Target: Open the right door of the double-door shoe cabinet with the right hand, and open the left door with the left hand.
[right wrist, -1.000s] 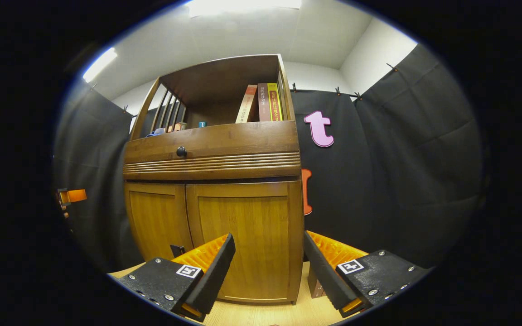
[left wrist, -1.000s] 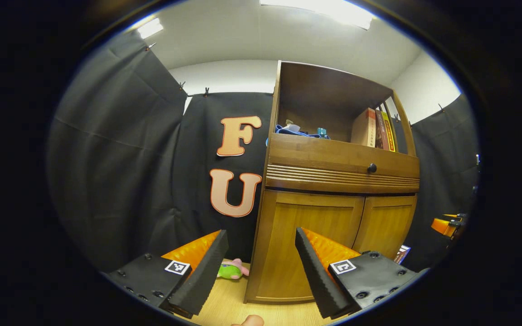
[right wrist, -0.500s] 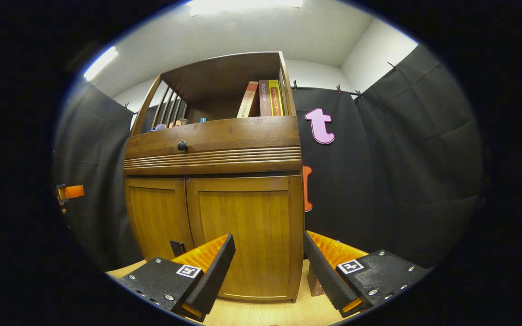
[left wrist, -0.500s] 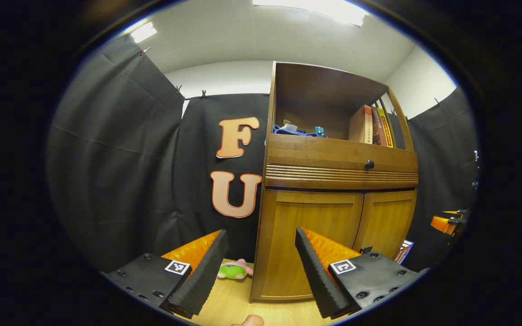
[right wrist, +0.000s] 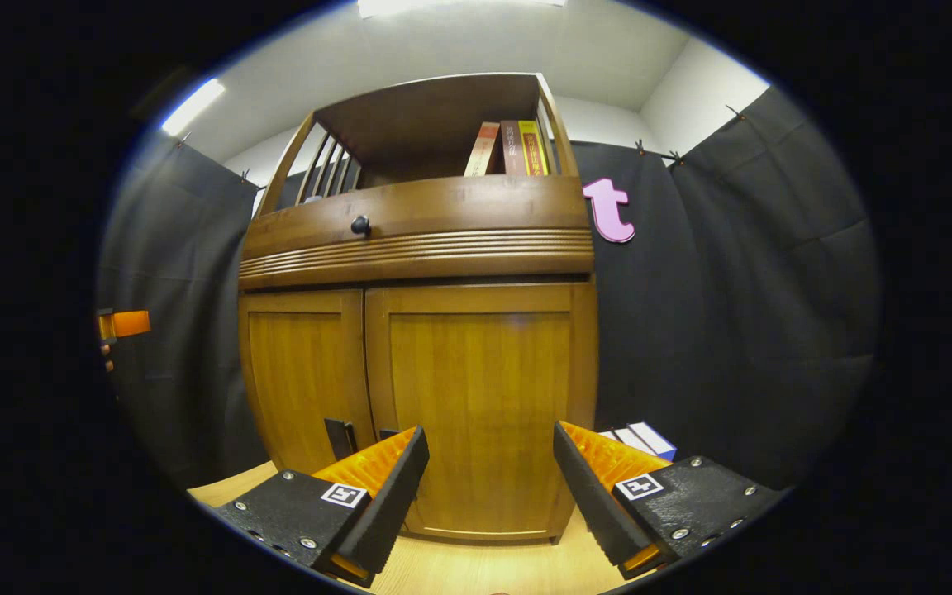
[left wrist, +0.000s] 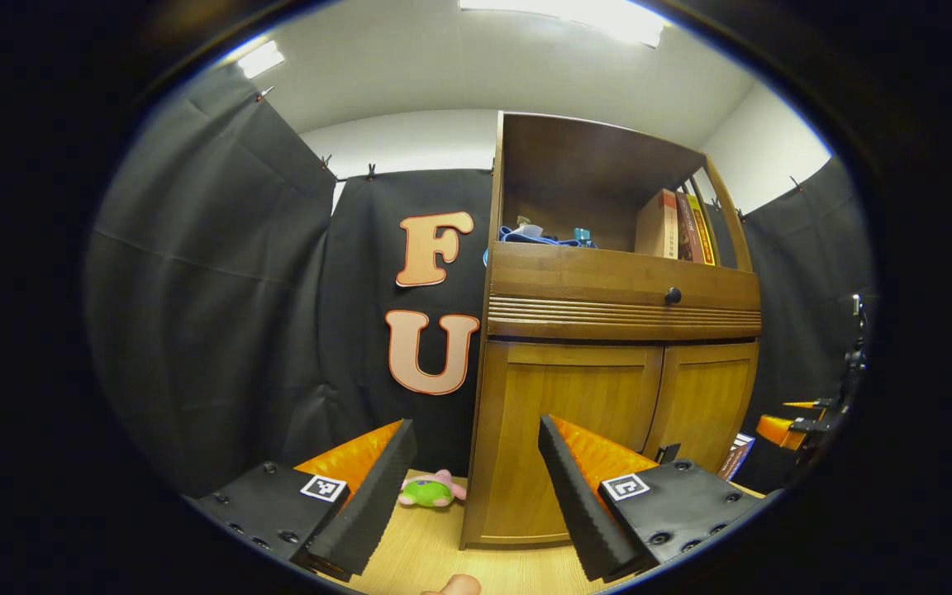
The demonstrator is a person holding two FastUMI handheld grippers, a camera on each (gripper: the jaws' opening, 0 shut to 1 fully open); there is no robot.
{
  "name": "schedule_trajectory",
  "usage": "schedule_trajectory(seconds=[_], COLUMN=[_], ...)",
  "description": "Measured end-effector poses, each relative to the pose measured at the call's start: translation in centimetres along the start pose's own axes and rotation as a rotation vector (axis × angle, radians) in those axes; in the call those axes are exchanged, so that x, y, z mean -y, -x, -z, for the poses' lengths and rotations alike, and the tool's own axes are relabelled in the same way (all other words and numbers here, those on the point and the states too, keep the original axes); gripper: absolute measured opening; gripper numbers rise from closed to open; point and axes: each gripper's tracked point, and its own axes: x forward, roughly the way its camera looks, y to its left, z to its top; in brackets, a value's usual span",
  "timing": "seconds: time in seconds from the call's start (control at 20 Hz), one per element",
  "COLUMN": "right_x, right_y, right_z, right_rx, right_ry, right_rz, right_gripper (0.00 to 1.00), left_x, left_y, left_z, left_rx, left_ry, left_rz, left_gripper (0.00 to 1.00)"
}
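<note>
open floor before shut cabinet doors (right wrist: 443,372), plush toy (left wrist: 430,490) left, boxes (right wrist: 637,438) right

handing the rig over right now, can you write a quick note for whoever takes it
Left gripper: open, holding nothing, short of the left door.
Right gripper: open, holding nothing, facing the right door.
Both doors of the shoe cabinet look shut; their dark handles sit low by the centre seam.
Done: approach only.
Left: right gripper pulls the right door open, then left gripper the left door.
</note>
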Motion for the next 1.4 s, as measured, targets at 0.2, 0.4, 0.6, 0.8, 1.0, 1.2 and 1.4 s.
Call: schedule_trajectory(seconds=[0.2, 0.4, 0.6, 0.8, 1.0, 1.2, 1.4], right_x=[-3.1, -6.3, -8.3, -9.7, -9.5, -9.2, -9.6], right_y=[-1.9, -4.1, -6.3, -8.1, -9.9, -11.3, -12.3], right_z=[3.1, 6.1, 8.3, 9.5, 10.0, 10.9, 11.1], right_rx=[-0.052, -0.089, -0.103, -0.113, -0.081, -0.085, -0.078], right_ry=[0.000, -0.003, -0.021, -0.020, 0.007, 0.002, -0.016], right_rz=[-0.052, -0.096, -0.106, -0.116, -0.071, -0.045, -0.046], right_gripper=[0.94, 0.94, 0.94, 0.94, 0.94, 0.93, 0.81], left_x=[-0.7, -1.8, -2.5, -3.1, -3.8, -4.4, -4.5], left_y=[0.1, 0.3, 0.3, 0.4, 0.7, 1.1, 1.0], left_z=[0.3, 0.7, 1.3, 1.9, 1.9, 1.6, 1.7], left_rx=[-0.007, -0.009, -0.019, -0.034, -0.032, -0.024, -0.024], left_ry=[0.000, 0.001, 0.007, 0.009, -0.006, -0.011, -0.009], left_rz=[-0.006, -0.022, -0.029, -0.034, -0.045, -0.053, -0.055], left_gripper=[0.99, 0.97, 0.99, 0.96, 0.95, 0.94, 0.98])
